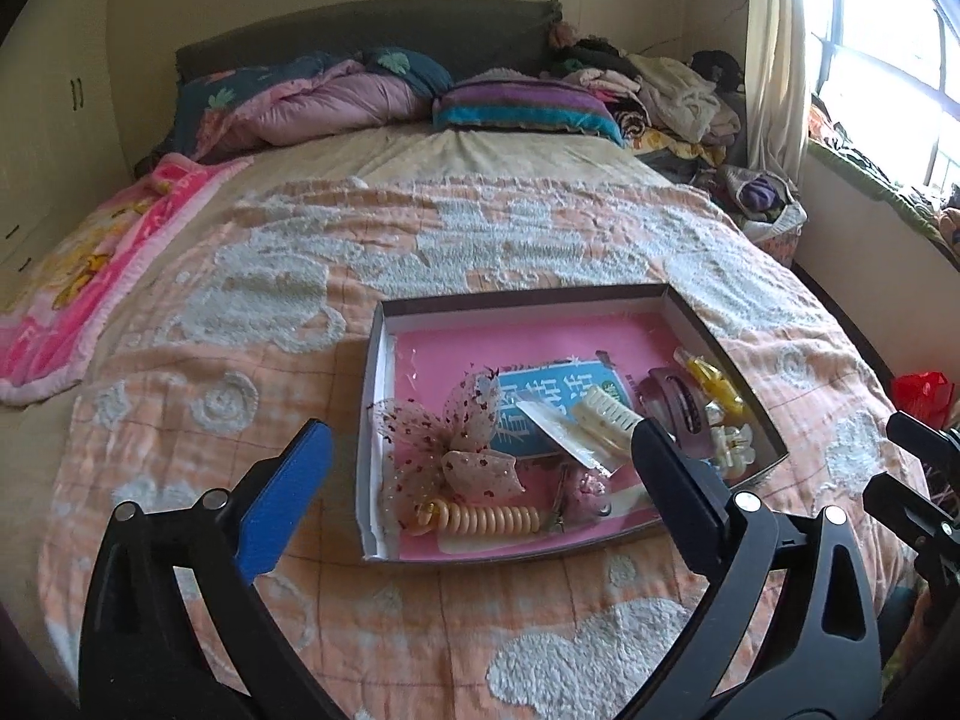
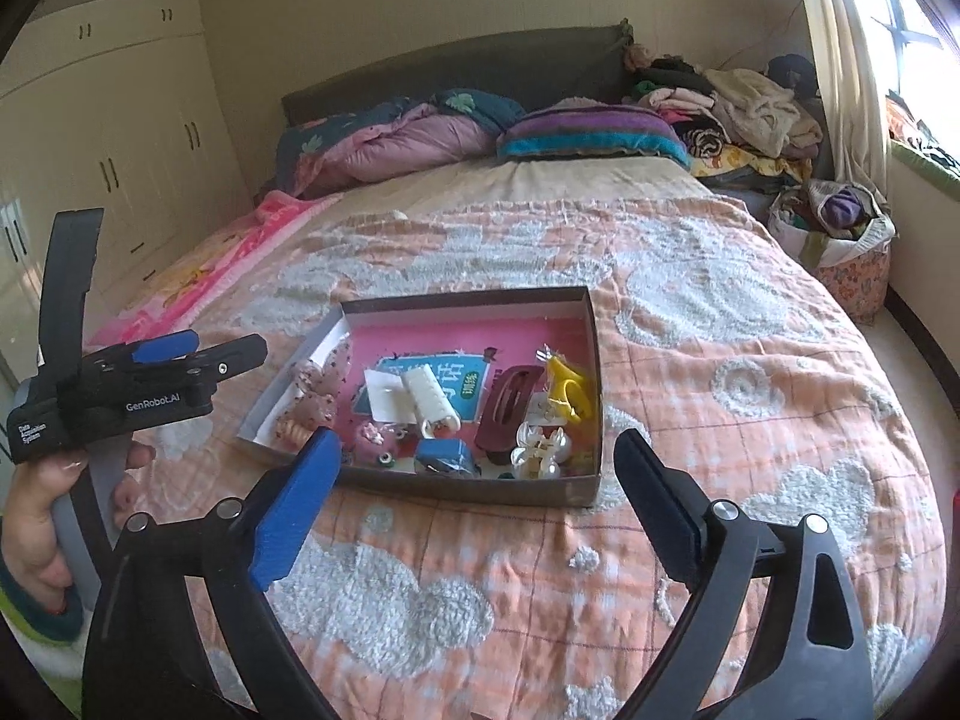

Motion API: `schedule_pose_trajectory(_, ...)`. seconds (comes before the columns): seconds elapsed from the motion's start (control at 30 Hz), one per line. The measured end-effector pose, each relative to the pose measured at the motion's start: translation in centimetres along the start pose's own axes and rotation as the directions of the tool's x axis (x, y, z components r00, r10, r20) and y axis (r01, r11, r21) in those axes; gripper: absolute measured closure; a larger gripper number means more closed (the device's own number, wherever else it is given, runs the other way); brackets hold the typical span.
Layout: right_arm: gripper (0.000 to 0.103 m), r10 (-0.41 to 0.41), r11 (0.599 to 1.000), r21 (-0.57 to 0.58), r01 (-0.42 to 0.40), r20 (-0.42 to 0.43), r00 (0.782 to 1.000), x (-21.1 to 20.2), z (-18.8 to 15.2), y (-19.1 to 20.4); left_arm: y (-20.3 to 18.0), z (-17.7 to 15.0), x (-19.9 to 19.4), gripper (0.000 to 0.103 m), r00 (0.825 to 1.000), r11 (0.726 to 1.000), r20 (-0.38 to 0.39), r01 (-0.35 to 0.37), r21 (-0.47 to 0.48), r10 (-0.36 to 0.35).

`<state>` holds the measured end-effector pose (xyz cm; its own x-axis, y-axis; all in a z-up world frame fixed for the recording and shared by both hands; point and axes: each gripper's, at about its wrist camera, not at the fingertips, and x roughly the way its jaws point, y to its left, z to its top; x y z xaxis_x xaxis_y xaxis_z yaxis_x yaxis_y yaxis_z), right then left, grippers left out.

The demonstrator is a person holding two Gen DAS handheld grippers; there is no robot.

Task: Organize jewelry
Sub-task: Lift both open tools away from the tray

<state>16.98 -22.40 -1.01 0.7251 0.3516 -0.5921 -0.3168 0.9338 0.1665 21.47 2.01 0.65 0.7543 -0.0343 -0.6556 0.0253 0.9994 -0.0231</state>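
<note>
Left gripper [image 1: 480, 450]: its jaws are spread wide with nothing between them; it hangs above the near edge of the box, and in the right wrist view the person's hand [image 2: 42, 516] holds it to the left of the box.
Right gripper [image 2: 474, 468]: its jaws are also spread and it holds nothing; it hovers over the bedspread near the box's near wall.
Box [image 1: 528, 295]: a shallow cardboard tray with a pink floor lies on the orange-and-white bedspread [image 1: 252, 312], and all the pieces seen are inside it.
Contents, left side: a sheer spotted bow [image 1: 456, 432] sits over a peach spiral hair tie [image 1: 486, 519].
Contents, right side: a cream claw clip [image 1: 606, 420], a maroon claw clip [image 1: 678, 408], a yellow clip [image 1: 714, 384] and a pearly clip [image 1: 735, 444] crowd together, touching or overlapping.
Risk, crowding: wide fingers reaching into the right-hand cluster would likely catch two clips at once or push a neighbour against the wall.
Risk, soft ground: the box rests on bedding, so a downward press on its rim could tip it and spill pieces onto the textured cover, where small ones would be hard to find.
Risk, bow: the thin mesh may snag on a finger and drag the spiral tie with it.
Risk, box wall: the low near wall stands in the way of a shallow approach and could be knocked.
</note>
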Motion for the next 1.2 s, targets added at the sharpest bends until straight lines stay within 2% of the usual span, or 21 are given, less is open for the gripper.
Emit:
schedule_pose_trajectory(0.27, 0.01, 0.008, 1.0, -0.019, -0.007, 0.051, 0.999, -3.3, 0.3, 1.0, -0.7, 0.5, -3.5, 0.01, 0.999, 1.0, 0.054, -0.01, 0.011, 0.01)
schedule_pose_trajectory(0.37, 0.006, 0.01, 1.0, -0.027, -0.008, 0.07, 0.998, -4.4, 0.2, 1.2, -1.0, 0.3, -4.7, 0.01, 0.998, 1.0, 0.066, -0.01, 0.016, 0.009)
schedule_pose_trajectory(0.6, 0.004, 0.012, 0.999, -0.038, -0.008, 0.112, 0.994, -7.5, -0.5, 1.4, -1.3, -0.8, -7.4, 0.009, 0.996, 1.0, 0.09, -0.011, 0.004, 0.011)
schedule_pose_trajectory(0.93, 0.004, 0.006, 0.998, -0.055, 0.002, 0.132, 0.991, -10.9, -2.9, 1.5, -1.9, -5.1, -11.0, 0.009, 0.996, 1.0, 0.092, -0.002, -0.004, 0.002)
schedule_pose_trajectory(1.2, 0.004, 0.002, 1.0, -0.027, 0.0, 0.085, 0.996, -10.6, -6.2, 1.4, -2.8, -9.2, -11.1, 0.009, 0.998, 1.0, 0.058, 0.002, -0.005, -0.001)
